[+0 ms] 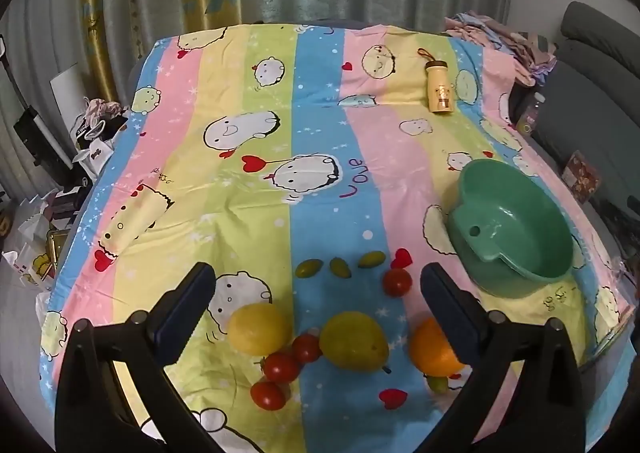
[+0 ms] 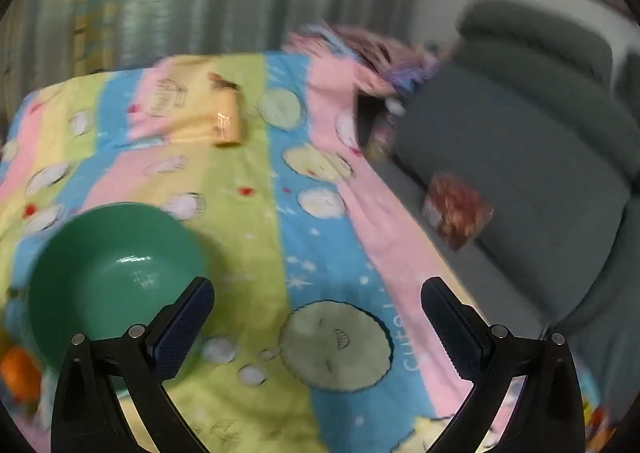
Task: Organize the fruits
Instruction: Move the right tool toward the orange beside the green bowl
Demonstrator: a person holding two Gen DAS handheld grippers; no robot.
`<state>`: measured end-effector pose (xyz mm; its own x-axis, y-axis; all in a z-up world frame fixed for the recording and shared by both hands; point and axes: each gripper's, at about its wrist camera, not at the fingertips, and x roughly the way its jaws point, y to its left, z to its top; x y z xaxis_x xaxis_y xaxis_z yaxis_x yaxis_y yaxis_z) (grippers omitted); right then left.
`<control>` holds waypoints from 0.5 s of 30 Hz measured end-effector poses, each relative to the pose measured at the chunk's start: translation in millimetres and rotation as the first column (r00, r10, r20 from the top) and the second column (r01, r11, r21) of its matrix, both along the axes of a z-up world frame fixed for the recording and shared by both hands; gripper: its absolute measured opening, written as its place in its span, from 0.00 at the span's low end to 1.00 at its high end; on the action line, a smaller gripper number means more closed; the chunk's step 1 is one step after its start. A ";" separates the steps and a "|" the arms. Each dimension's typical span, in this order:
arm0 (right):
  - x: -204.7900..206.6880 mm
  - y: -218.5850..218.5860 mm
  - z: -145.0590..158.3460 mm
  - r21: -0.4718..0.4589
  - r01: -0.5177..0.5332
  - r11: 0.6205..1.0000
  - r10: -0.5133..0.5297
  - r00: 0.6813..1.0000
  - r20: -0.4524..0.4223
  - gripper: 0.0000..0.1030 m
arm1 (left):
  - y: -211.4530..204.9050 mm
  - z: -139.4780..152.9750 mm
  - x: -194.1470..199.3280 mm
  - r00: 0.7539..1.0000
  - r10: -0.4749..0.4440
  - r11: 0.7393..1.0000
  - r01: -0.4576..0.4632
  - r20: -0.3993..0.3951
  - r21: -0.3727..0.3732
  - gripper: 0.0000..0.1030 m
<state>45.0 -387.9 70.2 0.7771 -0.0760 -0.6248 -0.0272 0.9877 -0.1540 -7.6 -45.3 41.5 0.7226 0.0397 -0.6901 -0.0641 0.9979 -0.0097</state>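
Note:
In the left wrist view my left gripper (image 1: 316,289) is open and empty above the fruits on the striped cartoon cloth. Between its fingers lie a yellow lemon (image 1: 259,328), a yellow-green pear (image 1: 353,340), an orange (image 1: 434,349), several red cherry tomatoes (image 1: 281,366) and three small green fruits (image 1: 308,268). An empty green bowl (image 1: 516,229) stands to the right. In the blurred right wrist view my right gripper (image 2: 318,305) is open and empty over bare cloth, with the bowl (image 2: 116,273) at its left and the orange (image 2: 18,373) at the far left edge.
A yellow bottle (image 1: 439,87) lies on its side at the far right of the cloth. A grey sofa (image 2: 520,157) runs along the right, with a bottle (image 2: 382,135) and a red packet (image 2: 458,211) on it. Clutter and bags (image 1: 92,141) sit left of the table.

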 end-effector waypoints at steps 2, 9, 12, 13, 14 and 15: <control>-20.7 34.7 7.5 0.066 -0.155 0.986 0.158 0.987 -0.029 1.00 | -0.3 0.0 -3.3 1.000 -0.007 1.000 0.007 -0.010 0.004 1.00; -62.5 137.7 -12.9 0.247 -0.423 0.872 0.458 0.882 -0.107 1.00 | 7.9 -5.1 -16.7 0.998 0.001 1.000 -0.001 -0.058 0.001 1.00; -61.4 164.9 -22.3 0.265 -0.458 0.848 0.502 0.855 -0.130 1.00 | 12.7 -8.1 -22.5 0.997 0.011 1.000 -0.011 -0.072 0.006 1.00; -64.2 173.4 -24.8 0.262 -0.471 0.842 0.515 0.847 -0.130 1.00 | 14.7 -8.5 -24.1 0.997 0.011 1.000 -0.011 -0.073 0.001 1.00; -65.0 179.2 -26.7 0.259 -0.481 0.838 0.524 0.841 -0.134 1.00 | 16.6 -9.4 -25.7 0.997 0.012 1.000 -0.013 -0.075 -0.003 1.00; -66.2 184.9 -27.0 0.252 -0.488 0.836 0.530 0.837 -0.138 1.00 | 19.1 -10.0 -26.7 0.997 0.014 1.000 -0.014 -0.078 -0.003 1.00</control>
<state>-21.3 -203.0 43.2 0.5315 0.4379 -0.7250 -0.5430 0.8331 0.1051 -34.3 -26.2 31.5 0.6663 0.0470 -0.7442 -0.0790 0.9968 -0.0078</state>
